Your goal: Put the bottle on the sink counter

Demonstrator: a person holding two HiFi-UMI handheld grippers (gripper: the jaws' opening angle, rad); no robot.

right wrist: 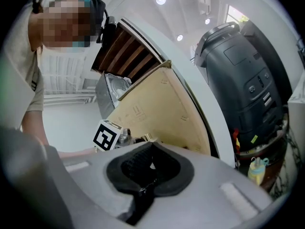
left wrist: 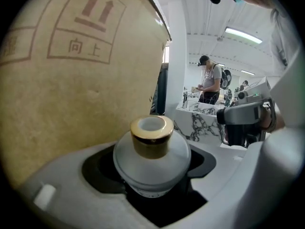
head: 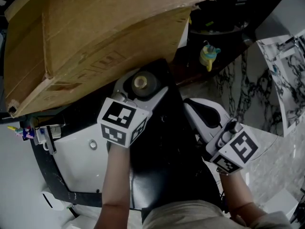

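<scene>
Left gripper [head: 142, 81] holds the bottle [left wrist: 152, 151]: its jaws are spread wide and pinch the round white body from both sides, with the gold-collared neck sticking out past them. The bottle is in the air, right beside the side of a big cardboard box [head: 95, 37], and rests on no surface. The box is tilted, and arrows are printed on its face.

Right gripper [right wrist: 148, 166] has its jaws pressed together with nothing between them. It is held lower and to the right, well apart from the bottle.

Marble table [head: 252, 94] lies off to the right. A small yellow and teal container [head: 208, 55] stands on a dark shelf beyond the grippers. In the left gripper view a person in a cap [left wrist: 209, 82] stands far back by another marble-fronted unit.
</scene>
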